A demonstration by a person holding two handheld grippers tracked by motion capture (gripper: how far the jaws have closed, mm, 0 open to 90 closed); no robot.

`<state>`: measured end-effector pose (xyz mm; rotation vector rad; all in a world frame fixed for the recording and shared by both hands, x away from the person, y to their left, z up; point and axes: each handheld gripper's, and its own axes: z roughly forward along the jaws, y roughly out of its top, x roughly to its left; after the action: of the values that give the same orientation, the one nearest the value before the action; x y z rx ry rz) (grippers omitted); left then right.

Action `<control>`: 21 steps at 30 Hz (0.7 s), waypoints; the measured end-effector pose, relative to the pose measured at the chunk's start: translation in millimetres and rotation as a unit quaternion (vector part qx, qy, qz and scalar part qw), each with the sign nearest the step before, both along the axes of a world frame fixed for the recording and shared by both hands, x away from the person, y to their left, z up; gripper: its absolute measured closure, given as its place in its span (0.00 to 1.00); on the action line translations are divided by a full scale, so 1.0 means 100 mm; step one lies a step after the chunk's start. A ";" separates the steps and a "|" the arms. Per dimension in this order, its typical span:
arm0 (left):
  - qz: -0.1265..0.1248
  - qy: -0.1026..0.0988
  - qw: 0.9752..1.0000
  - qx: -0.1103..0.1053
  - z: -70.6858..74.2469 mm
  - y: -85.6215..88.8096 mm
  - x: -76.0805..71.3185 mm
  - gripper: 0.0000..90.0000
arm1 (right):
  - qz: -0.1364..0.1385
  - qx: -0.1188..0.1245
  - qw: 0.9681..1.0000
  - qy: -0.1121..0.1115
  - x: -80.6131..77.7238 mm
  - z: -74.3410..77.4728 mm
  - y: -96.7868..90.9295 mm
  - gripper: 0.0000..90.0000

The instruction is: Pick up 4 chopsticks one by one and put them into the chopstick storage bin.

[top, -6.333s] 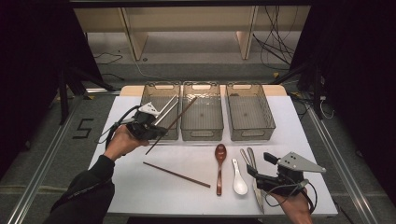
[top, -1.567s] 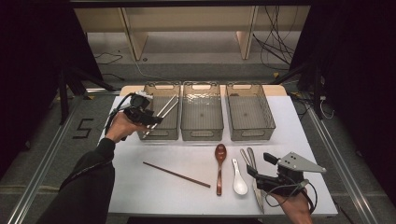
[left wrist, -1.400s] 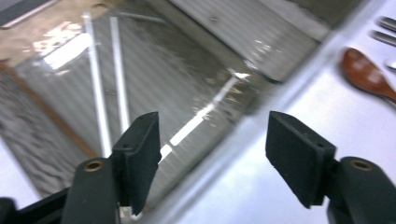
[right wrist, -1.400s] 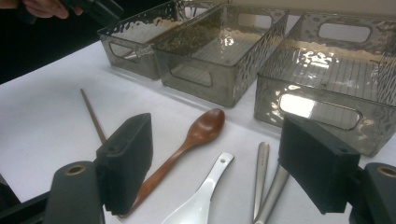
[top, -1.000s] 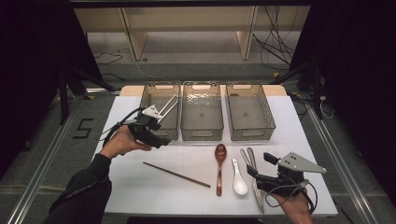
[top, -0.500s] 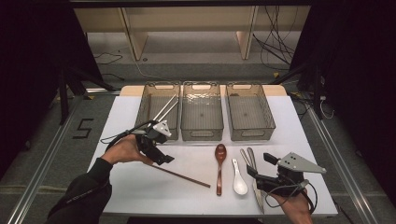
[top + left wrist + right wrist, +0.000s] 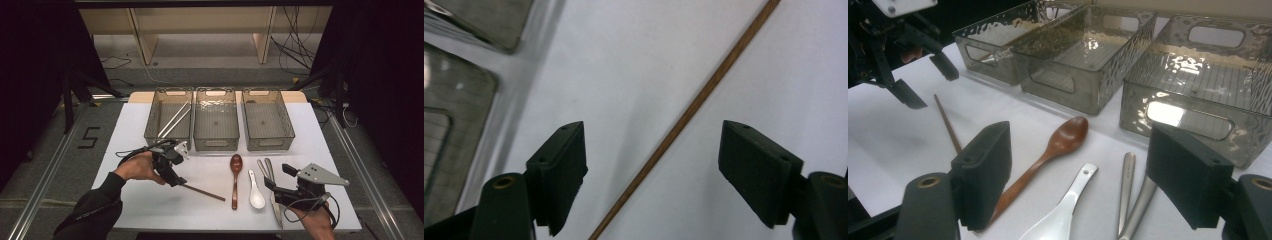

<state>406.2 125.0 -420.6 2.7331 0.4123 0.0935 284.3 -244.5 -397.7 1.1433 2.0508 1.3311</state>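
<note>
Left gripper point(image 7: 176, 176) sits low over the white worktop point(image 7: 150, 205), at the near-left end of the brown chopstick point(image 7: 202, 192). Jaws wide apart; they have just been closing a little. In the left gripper view the chopstick point(image 7: 684, 120) runs diagonally between the two pads, touching neither. It lies flat on the worktop, just left of the brown wooden spoon point(image 7: 234, 175) and in front of the left basket point(image 7: 169, 118).

Left basket holds two pale chopsticks point(image 7: 174, 120), leaning across it. Middle basket point(image 7: 216, 119) and right basket point(image 7: 267, 119) stand in a row beside it, touching or nearly so.

Right gripper point(image 7: 277, 179) rests at the near-right of the worktop, jaws wide, nothing between them. In the right gripper view its pads frame the wooden spoon point(image 7: 1048, 150), a white ceramic spoon point(image 7: 1063, 212) and two metal handles point(image 7: 1130, 195) lying side by side; the left gripper point(image 7: 923, 82) shows at upper left, over the chopstick's far end point(image 7: 945, 122).
</note>
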 end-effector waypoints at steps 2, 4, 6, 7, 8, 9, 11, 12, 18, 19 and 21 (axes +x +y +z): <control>-0.006 0.000 1.000 0.017 -0.04 -0.02 0.00 0.33 | 0.001 0.000 1.000 -0.001 0.00 0.00 0.00 0.30; -0.012 0.006 0.999 0.030 -0.08 -0.04 0.00 0.35 | 0.000 0.000 1.000 0.000 0.00 0.00 0.00 0.30; -0.017 0.008 0.999 0.038 -0.14 -0.07 -0.01 0.39 | 0.000 0.001 1.000 0.000 0.00 0.00 0.00 0.30; -0.019 0.009 0.999 0.044 -0.16 -0.08 -0.01 0.41 | 0.001 0.000 1.000 0.000 0.00 0.00 0.00 0.30; -0.018 0.010 0.999 0.046 -0.18 -0.09 -0.02 0.43 | 0.001 0.000 1.000 -0.001 0.00 0.00 0.00 0.30; -0.020 0.011 0.998 0.051 -0.20 -0.10 -0.02 0.45 | 0.002 0.000 1.000 -0.001 0.00 0.00 0.00 0.30; -0.027 0.013 0.998 0.059 -0.23 -0.12 -0.03 0.48 | 0.001 -0.001 1.000 -0.001 0.00 0.00 0.00 0.30; -0.031 0.013 0.997 0.063 -0.24 -0.13 -0.04 0.50 | 0.001 0.000 1.000 -0.001 0.00 0.00 0.00 0.30; -0.044 0.012 0.996 0.072 -0.30 -0.14 -0.04 0.58 | 0.002 0.000 1.000 -0.001 0.00 0.00 0.00 0.30; -0.045 0.014 0.996 0.075 -0.31 -0.14 -0.03 0.59 | 0.002 0.000 1.000 -0.001 0.00 0.00 0.00 0.30; -0.046 0.011 0.996 0.080 -0.33 -0.14 -0.02 0.61 | 0.002 -0.001 1.000 -0.001 0.00 0.00 0.00 0.30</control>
<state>404.0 111.3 -453.9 2.9079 0.2964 0.0753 284.1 -244.6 -397.7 1.1384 2.0529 1.3317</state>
